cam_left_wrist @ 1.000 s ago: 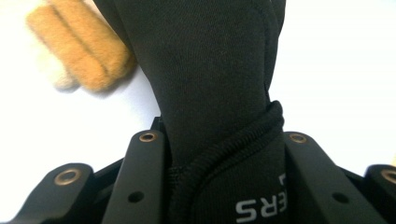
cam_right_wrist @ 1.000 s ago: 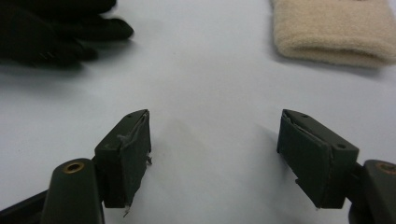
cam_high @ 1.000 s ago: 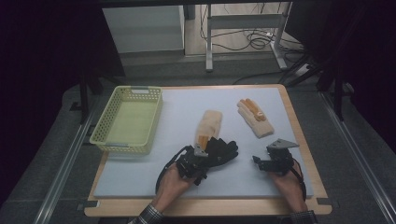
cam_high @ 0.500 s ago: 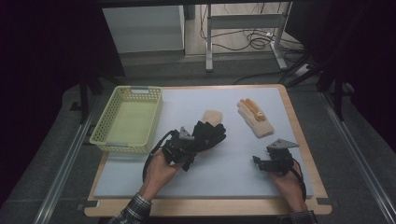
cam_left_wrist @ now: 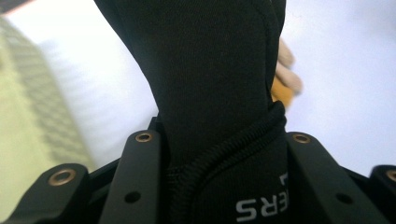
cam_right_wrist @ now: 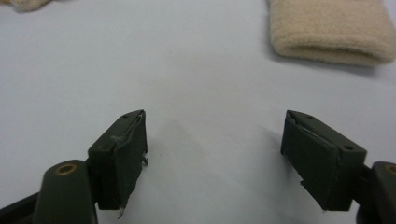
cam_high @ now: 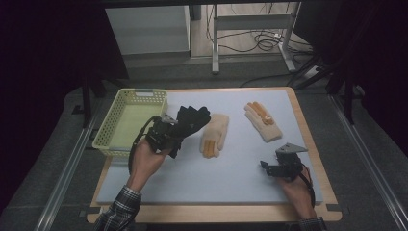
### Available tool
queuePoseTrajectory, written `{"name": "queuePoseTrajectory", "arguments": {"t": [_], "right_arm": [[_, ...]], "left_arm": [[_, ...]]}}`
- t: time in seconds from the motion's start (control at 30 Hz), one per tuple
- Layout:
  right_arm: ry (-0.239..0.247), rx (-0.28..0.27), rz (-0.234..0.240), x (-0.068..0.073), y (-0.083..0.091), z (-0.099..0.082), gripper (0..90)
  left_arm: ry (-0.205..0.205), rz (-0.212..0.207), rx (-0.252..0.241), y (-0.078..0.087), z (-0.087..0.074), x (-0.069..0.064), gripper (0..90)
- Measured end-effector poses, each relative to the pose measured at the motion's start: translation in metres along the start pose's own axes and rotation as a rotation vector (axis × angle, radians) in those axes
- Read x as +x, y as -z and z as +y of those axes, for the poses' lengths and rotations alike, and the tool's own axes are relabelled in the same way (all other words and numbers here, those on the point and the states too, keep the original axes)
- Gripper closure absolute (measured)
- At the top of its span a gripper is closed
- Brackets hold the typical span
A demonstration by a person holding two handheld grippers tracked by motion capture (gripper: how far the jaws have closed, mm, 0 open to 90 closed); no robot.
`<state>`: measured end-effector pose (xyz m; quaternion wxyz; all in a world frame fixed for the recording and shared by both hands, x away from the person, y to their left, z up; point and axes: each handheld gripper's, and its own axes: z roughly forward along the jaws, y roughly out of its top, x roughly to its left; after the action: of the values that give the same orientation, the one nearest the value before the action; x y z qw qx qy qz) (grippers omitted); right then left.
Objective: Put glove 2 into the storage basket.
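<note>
A black glove [cam_high: 193, 118] hangs clear of the mat, and my left gripper [cam_high: 169, 137] is shut on its cuff end. In the left gripper view the black glove [cam_left_wrist: 219, 84] sits between both jaws, printed letters on its cuff. The glove is held just right of the yellow basket [cam_high: 107, 139]. A cream glove with orange fingers [cam_high: 215, 133] lies on the mat right of it. A second cream and orange glove [cam_high: 262, 121] lies at the back right. My right gripper [cam_high: 270, 168] rests open on the mat at the front right, its jaws [cam_right_wrist: 215, 140] wide apart with nothing between them.
The pale blue mat [cam_high: 231, 183] covers a wooden table. The basket [cam_left_wrist: 23, 135] looks blurred at the left of the left gripper view. A cream cuff [cam_right_wrist: 331, 30] lies ahead of the right jaws. Beyond the table stand a metal frame and cables on the floor.
My left hand has carried the black glove up and to the left, from over the middle cream glove towards the basket. That cream glove now lies uncovered. The right hand has stayed put.
</note>
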<state>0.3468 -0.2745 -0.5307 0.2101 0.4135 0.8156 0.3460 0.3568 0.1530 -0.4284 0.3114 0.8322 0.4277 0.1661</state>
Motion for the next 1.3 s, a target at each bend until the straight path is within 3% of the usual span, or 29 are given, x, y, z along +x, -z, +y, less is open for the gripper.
{"name": "queuePoseTrajectory", "arguments": {"t": [0.03,0.33,0.37,0.4,0.43,0.47,0.57,0.63,0.8,1.03,1.3], "right_arm": [[-0.001,0.001,0.0,0.0,0.0,0.0,21.6],[-0.002,-0.002,-0.001,0.0,0.0,0.0,21.5],[-0.001,-0.002,-0.001,0.0,0.0,0.0,21.5],[-0.002,-0.002,-0.001,0.0,0.0,0.0,21.5],[-0.002,-0.002,-0.001,0.0,0.0,0.0,21.5],[-0.002,-0.002,-0.001,0.0,0.0,0.0,21.5],[-0.002,-0.002,-0.001,0.0,0.0,0.0,21.4],[-0.001,-0.001,-0.001,0.0,0.0,0.0,21.4],[-0.002,-0.002,-0.001,0.0,0.0,0.0,21.4],[-0.002,-0.003,0.0,0.0,0.0,0.0,21.4],[-0.002,-0.003,-0.001,0.0,-0.001,0.0,21.4]], "left_arm": [[0.0,0.0,0.0,0.0,0.0,0.0,63.8],[0.078,0.093,0.005,0.015,-0.004,0.049,63.1],[0.078,0.093,0.005,0.015,-0.004,0.049,63.0],[0.1,0.112,0.008,0.017,-0.006,0.061,62.9],[0.1,0.112,0.008,0.017,-0.006,0.061,62.9],[0.123,0.136,0.011,0.02,-0.009,0.074,62.9],[0.158,0.172,0.021,0.022,-0.014,0.094,62.9],[0.166,0.179,0.025,0.023,-0.016,0.099,62.8],[0.247,0.243,0.061,0.023,-0.029,0.137,62.7],[0.294,0.276,0.133,0.015,-0.04,0.164,61.8],[0.371,0.269,0.246,-0.017,-0.048,0.196,61.1]]}}
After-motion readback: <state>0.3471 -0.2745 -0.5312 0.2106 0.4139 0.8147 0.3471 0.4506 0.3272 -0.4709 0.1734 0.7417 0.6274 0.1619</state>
